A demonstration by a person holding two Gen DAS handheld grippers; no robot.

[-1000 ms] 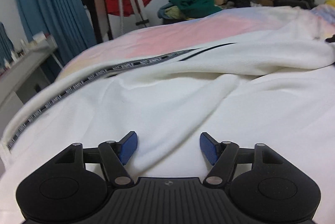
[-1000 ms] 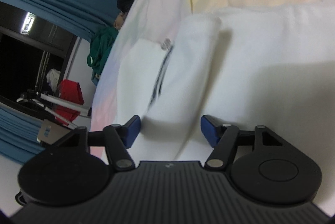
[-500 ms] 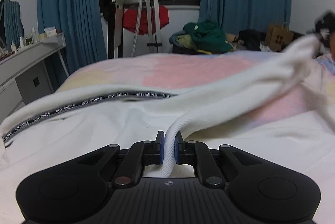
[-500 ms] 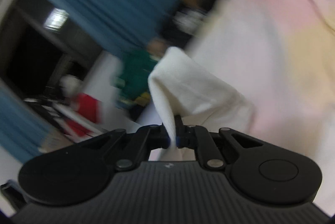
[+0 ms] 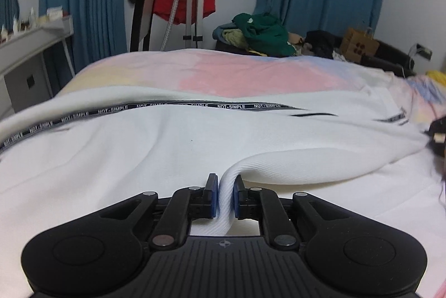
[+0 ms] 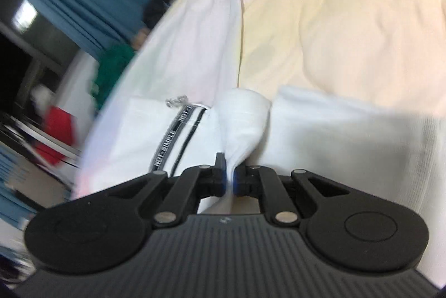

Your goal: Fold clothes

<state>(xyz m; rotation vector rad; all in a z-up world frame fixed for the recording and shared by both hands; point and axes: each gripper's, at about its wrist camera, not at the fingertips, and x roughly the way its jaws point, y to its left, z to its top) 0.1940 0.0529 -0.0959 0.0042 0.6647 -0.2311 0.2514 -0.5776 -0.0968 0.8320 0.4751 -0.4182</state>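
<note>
Half a second ago the white fold between the two tongs was lifted and stretched in the air toward 2 o'clock; now it has dropped and lies slack over the garment, and a second ago both tongs stood wide over the cloth.

Left wrist view: the left tongs are closed narrow on a thick ribbed fold of the white garment, which is spread across the bed. The fold runs off toward 3 o'clock in a low loop. The black lettered stripe crosses at 12 o'clock, wavy rather than straight. Judging from this, a pull from here could drag the layer underneath and skew the stripe line, since the garment lies loose with creases.

Right wrist view: the right tongs pinch a bunched cone of the same white cloth, just right of the stripe at 11 o'clock. The picture is blurred, so motion is fast. The grip looks to sit on a thin tip of cloth, so a quick swing might let it slip out. If the two tongs travel unevenly, the fold would likely land crooked or bunch up near the bed edge at 10 o'clock.
</note>
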